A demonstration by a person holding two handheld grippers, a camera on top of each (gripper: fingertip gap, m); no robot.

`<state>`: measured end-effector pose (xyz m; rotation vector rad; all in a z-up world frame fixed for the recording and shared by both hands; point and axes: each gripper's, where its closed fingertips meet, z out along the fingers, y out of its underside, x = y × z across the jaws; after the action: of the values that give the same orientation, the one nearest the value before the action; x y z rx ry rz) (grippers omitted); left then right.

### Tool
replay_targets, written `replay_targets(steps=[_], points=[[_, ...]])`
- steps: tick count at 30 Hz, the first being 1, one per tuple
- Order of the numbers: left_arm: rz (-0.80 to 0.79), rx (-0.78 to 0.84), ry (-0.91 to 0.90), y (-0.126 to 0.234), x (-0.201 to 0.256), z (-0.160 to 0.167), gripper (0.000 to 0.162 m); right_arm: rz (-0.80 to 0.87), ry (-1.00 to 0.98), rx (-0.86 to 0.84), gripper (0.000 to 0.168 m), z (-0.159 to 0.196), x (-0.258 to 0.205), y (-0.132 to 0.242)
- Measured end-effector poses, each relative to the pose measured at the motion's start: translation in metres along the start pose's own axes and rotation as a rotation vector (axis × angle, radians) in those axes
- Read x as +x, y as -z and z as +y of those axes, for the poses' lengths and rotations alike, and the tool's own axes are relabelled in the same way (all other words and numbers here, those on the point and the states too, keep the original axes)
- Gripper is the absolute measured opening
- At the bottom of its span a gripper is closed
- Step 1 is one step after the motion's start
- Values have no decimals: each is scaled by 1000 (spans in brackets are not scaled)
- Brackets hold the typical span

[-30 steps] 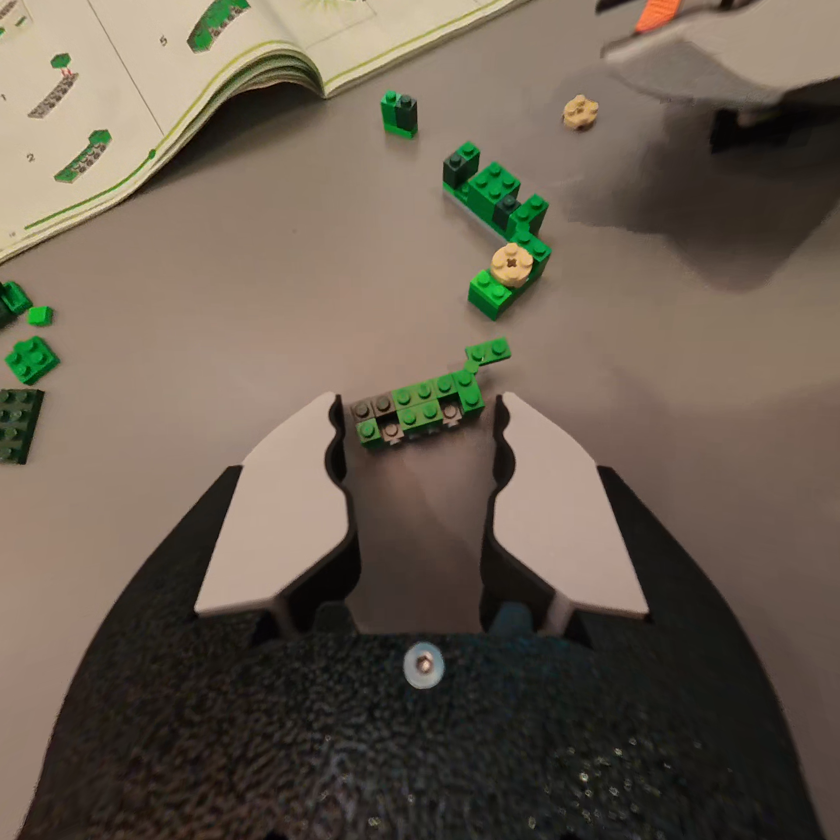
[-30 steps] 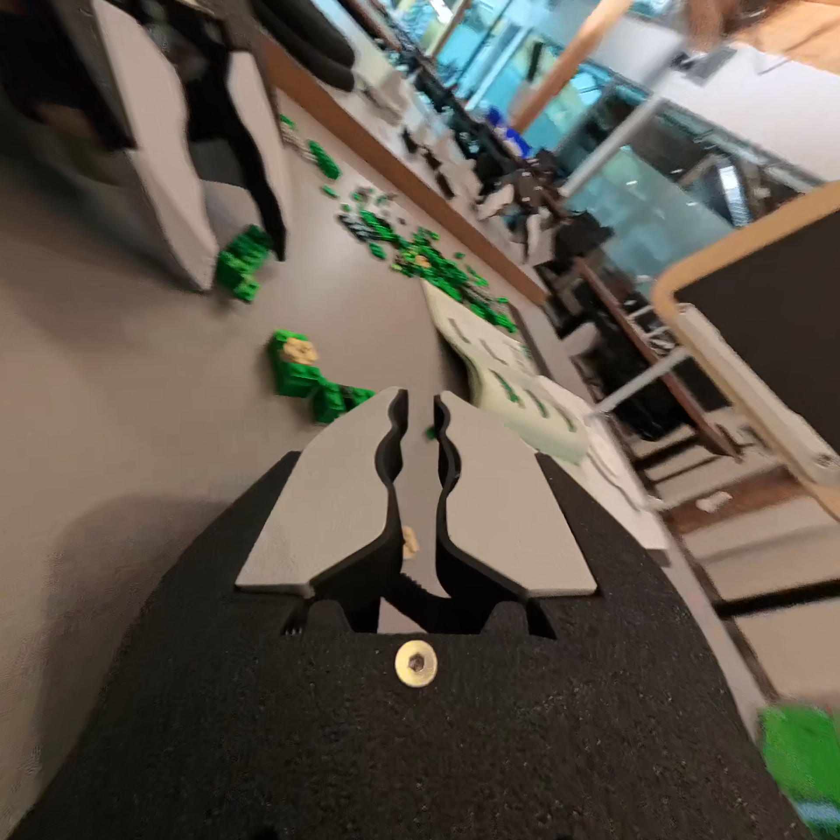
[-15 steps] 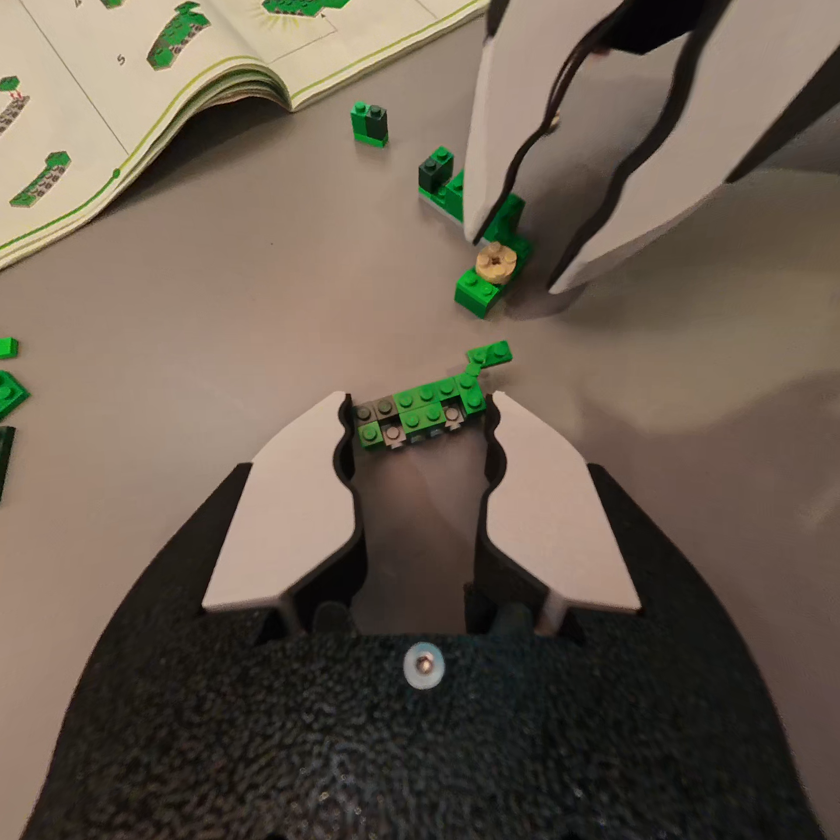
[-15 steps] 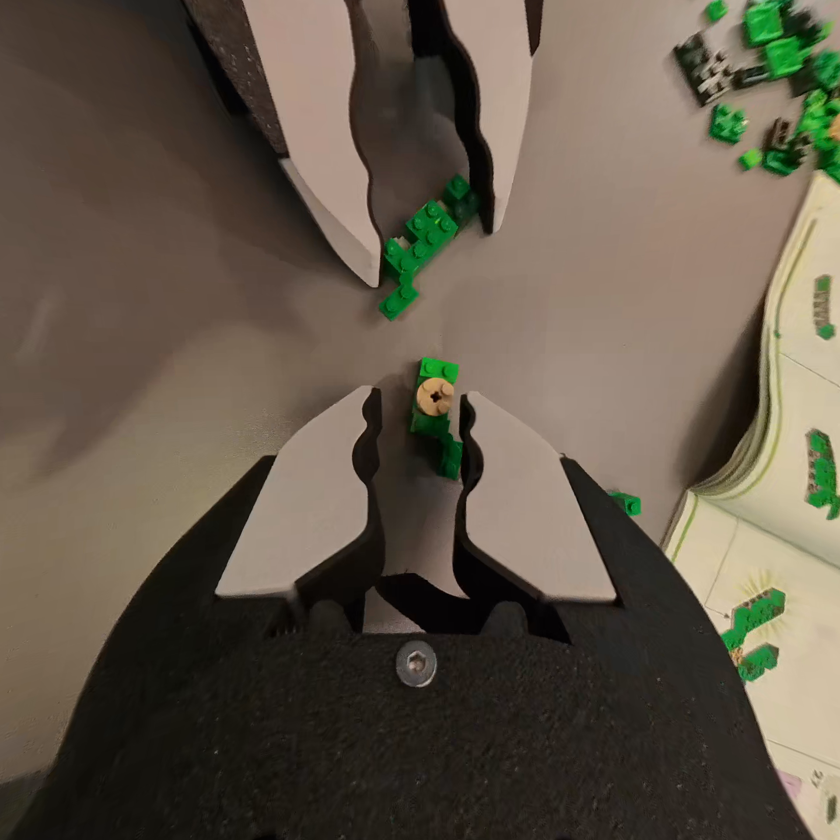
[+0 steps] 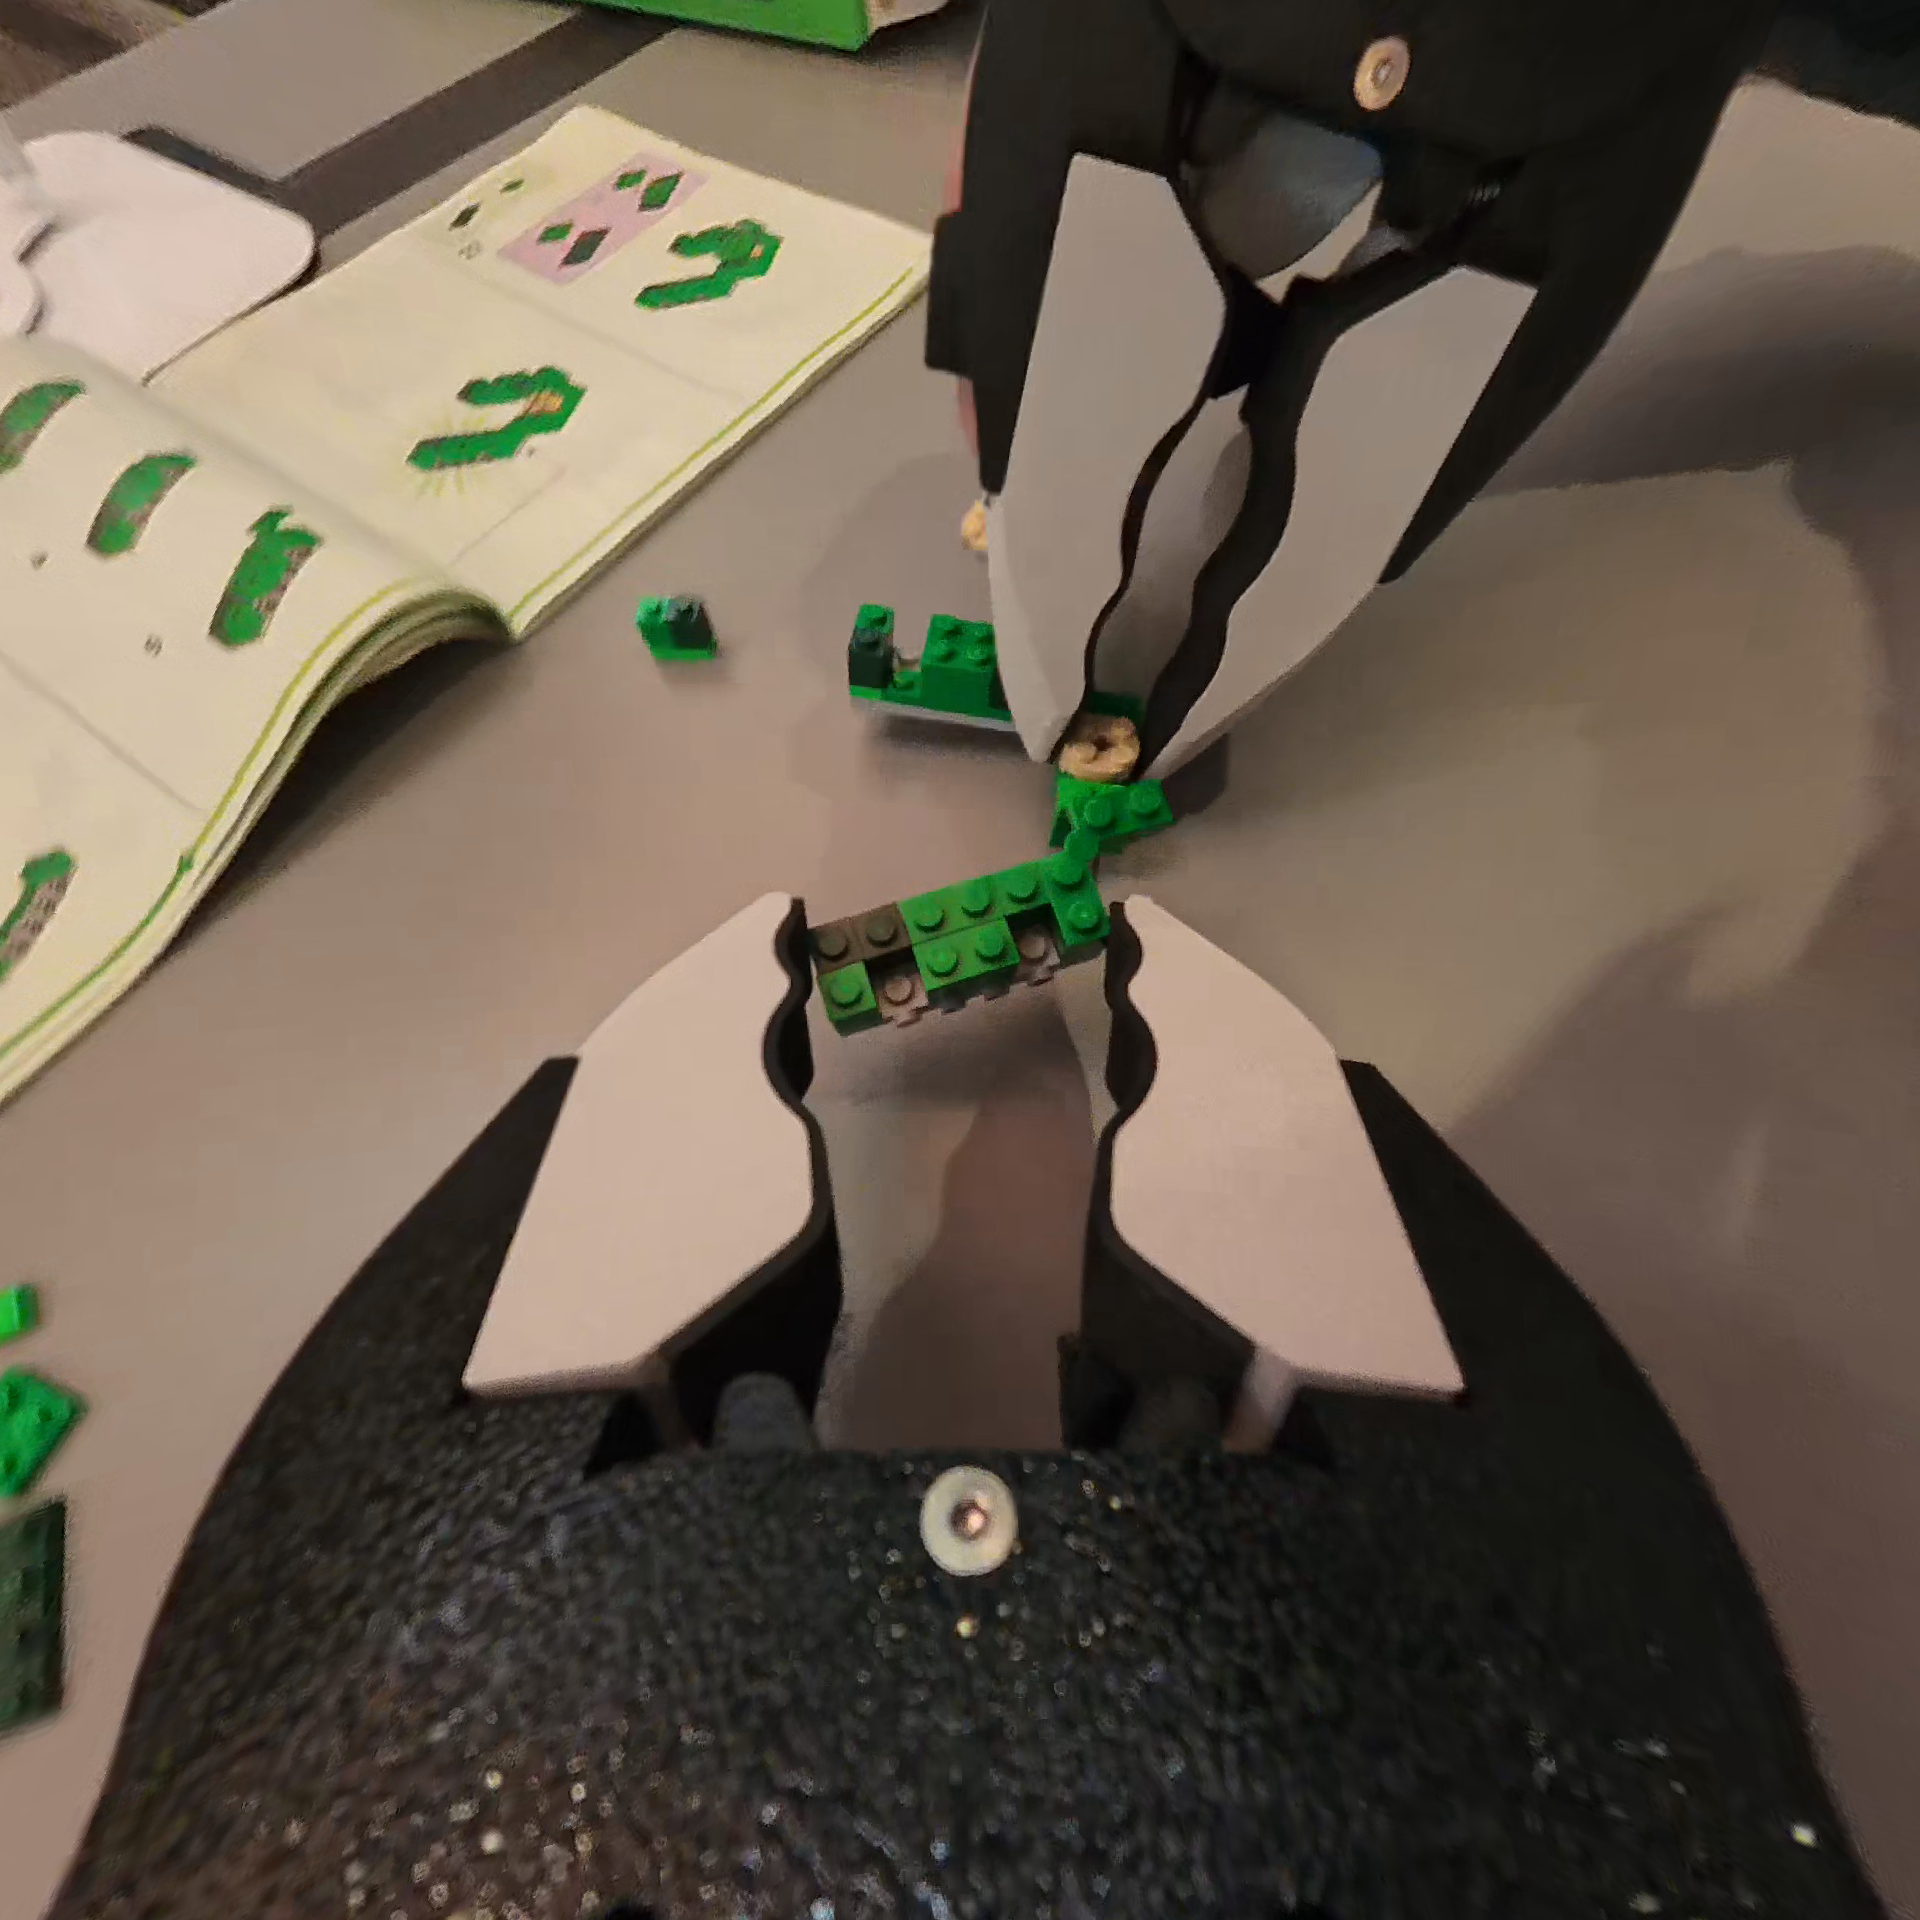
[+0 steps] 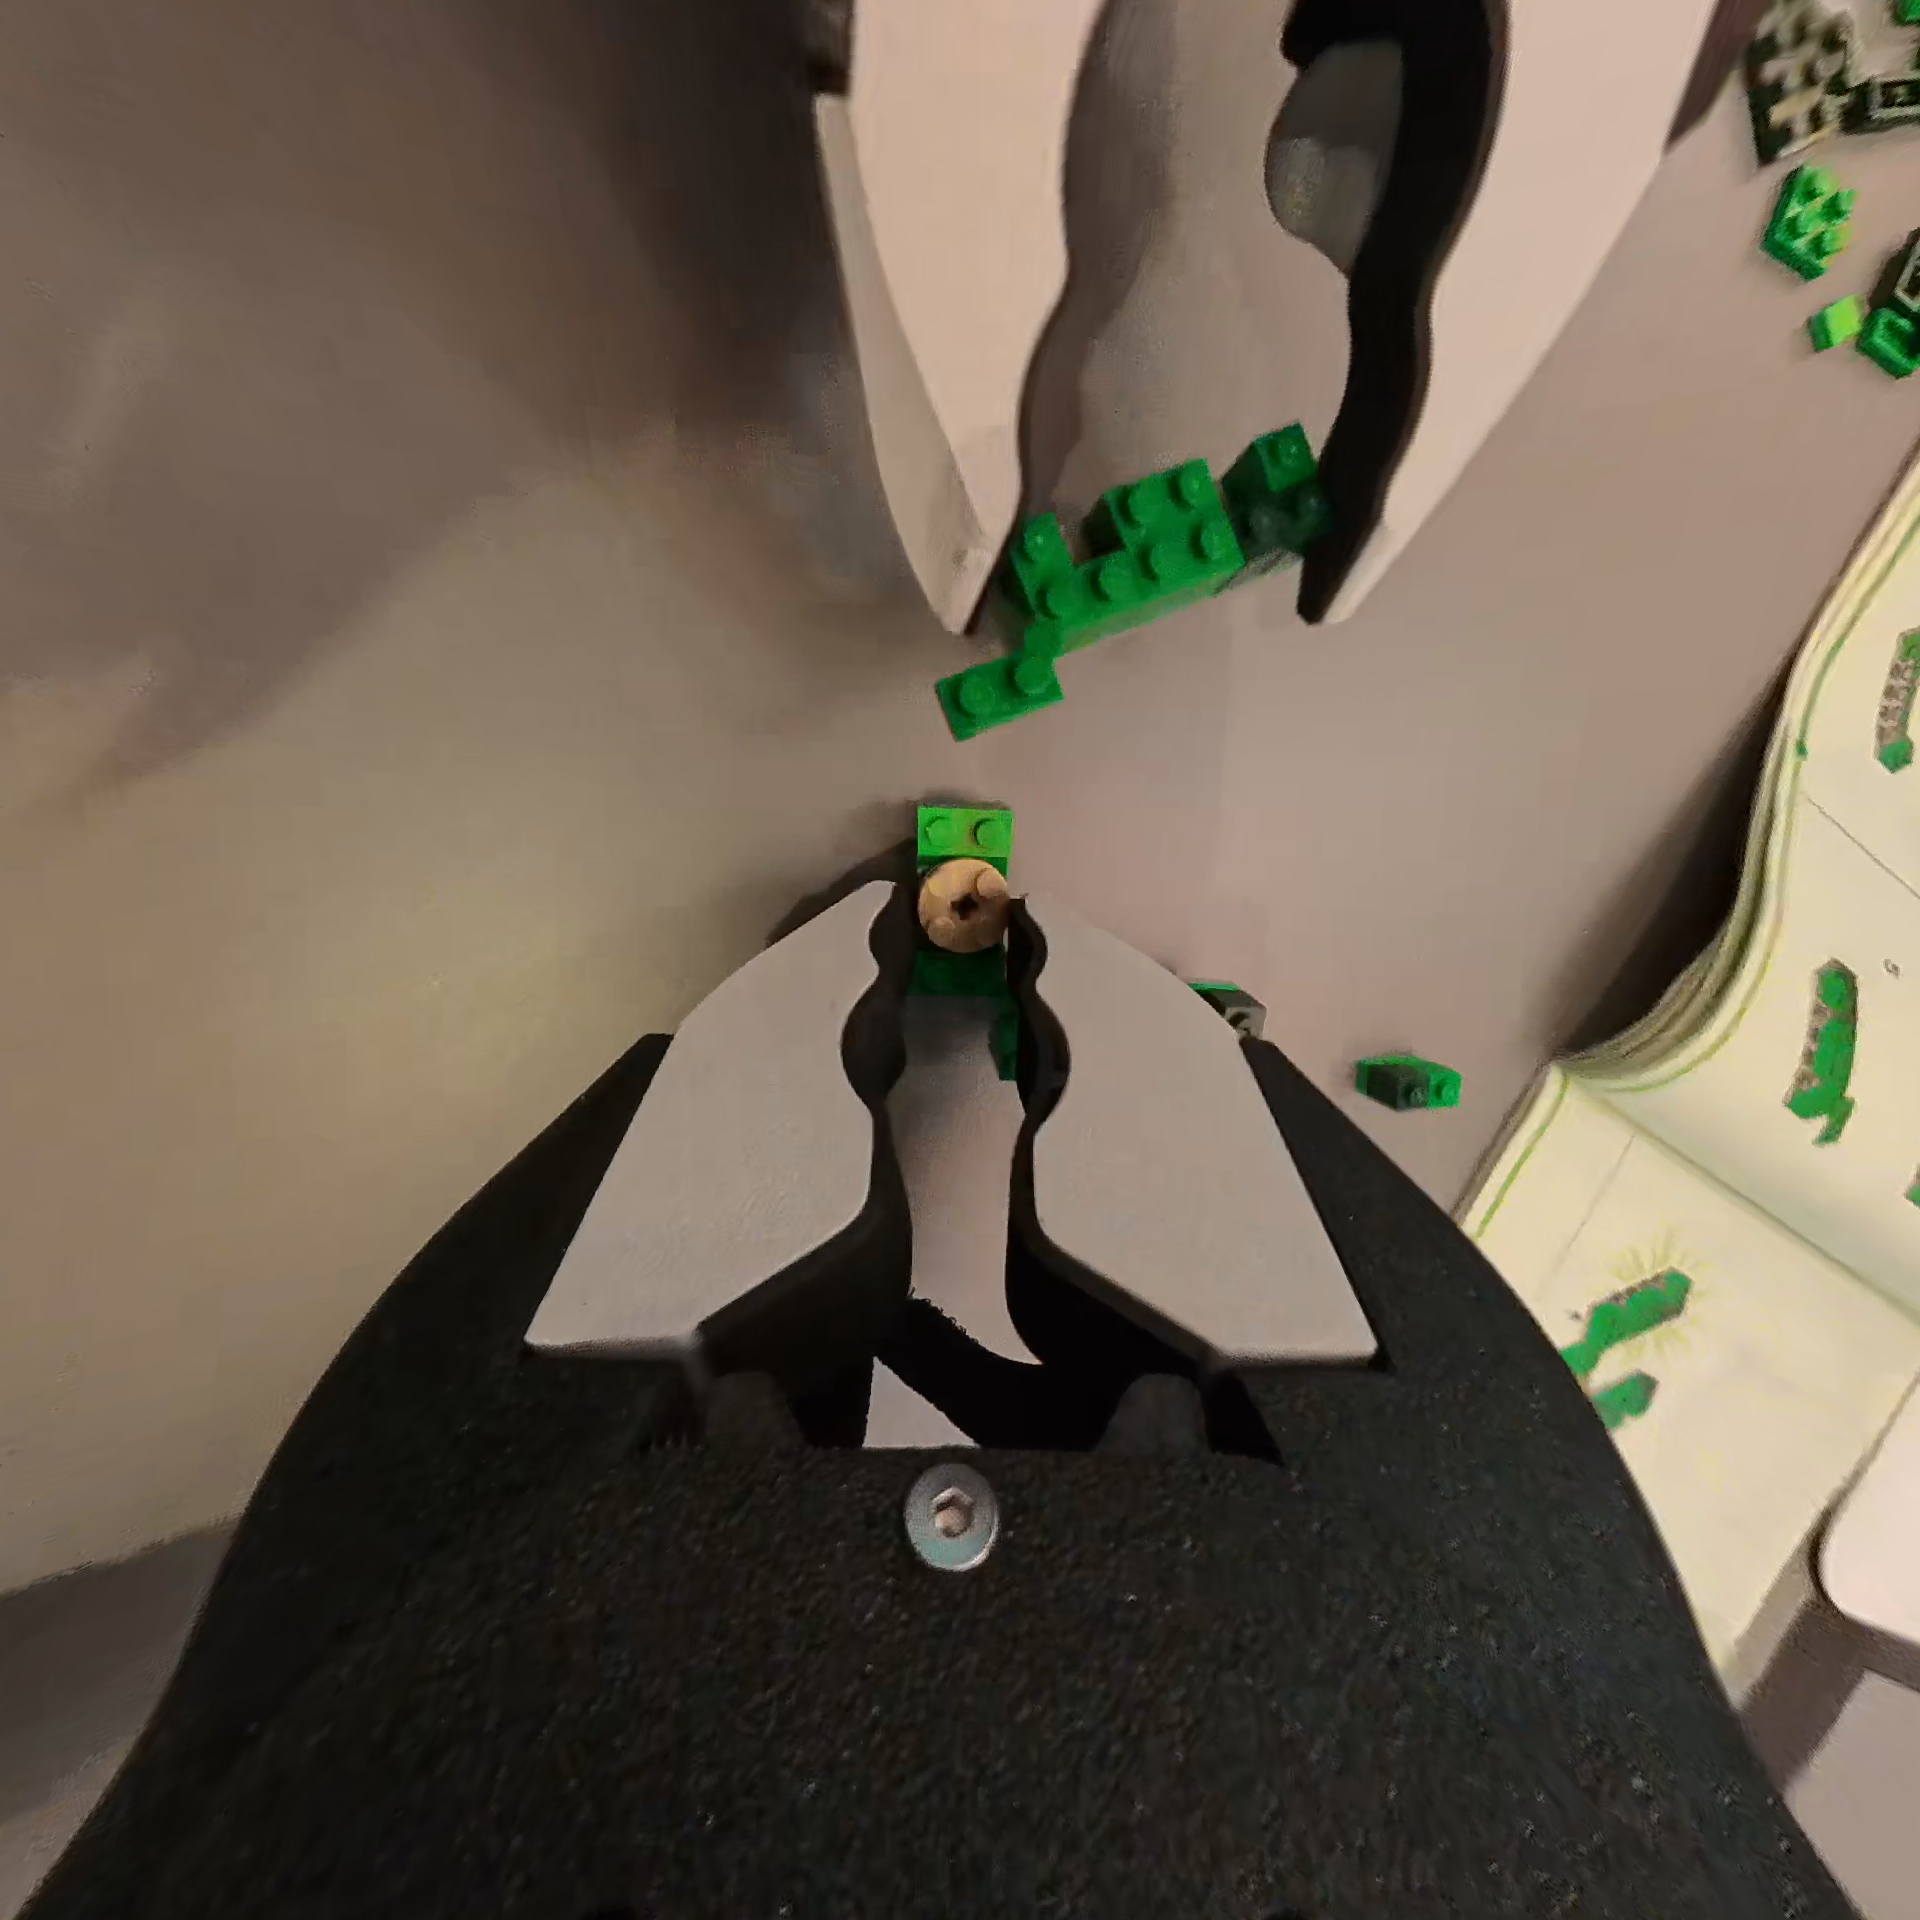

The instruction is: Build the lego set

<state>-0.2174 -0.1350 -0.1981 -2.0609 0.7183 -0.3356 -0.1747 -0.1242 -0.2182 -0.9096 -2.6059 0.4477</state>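
Close-up: left claw (image 5: 951, 951) spread wide, tips flanking long green-and-grey lego strip (image 5: 961, 935) on grey desk (image 5: 520, 831); contact w/ fingers unclear. Opposite, right claw (image 6: 961, 920) narrowed around second green lego piece (image 6: 964, 831), fingertips pinching tan round stud (image 6: 964, 907) on top of it. Two builds lie near each other, apart. Beyond: small loose green brick (image 5: 675, 627), open instruction booklet (image 5: 364, 468) at left, scattered green bricks (image 6: 1813, 223) at desk edge.

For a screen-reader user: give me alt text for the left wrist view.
The left gripper brackets a green and grey brick strip on a grey table. Opposite, the right gripper pinches a tan round stud on another green assembly, with an open instruction booklet at left.
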Motion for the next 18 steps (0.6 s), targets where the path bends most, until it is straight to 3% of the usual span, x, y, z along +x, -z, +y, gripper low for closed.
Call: replay_targets(steps=[5,10,13,18], points=[[41,65,-73,-12,-6,-44,54,125,-8,-47,16,27,6,41],[93,116,-127,-30,-10,-83,54,221,-114,-104,16,77,15,91],[128,106,-170,-53,-7,-93,54,245,-128,-148,16,104,11,93],[160,86,-219,-83,-6,-102,54,290,-120,-136,16,120,6,83]])
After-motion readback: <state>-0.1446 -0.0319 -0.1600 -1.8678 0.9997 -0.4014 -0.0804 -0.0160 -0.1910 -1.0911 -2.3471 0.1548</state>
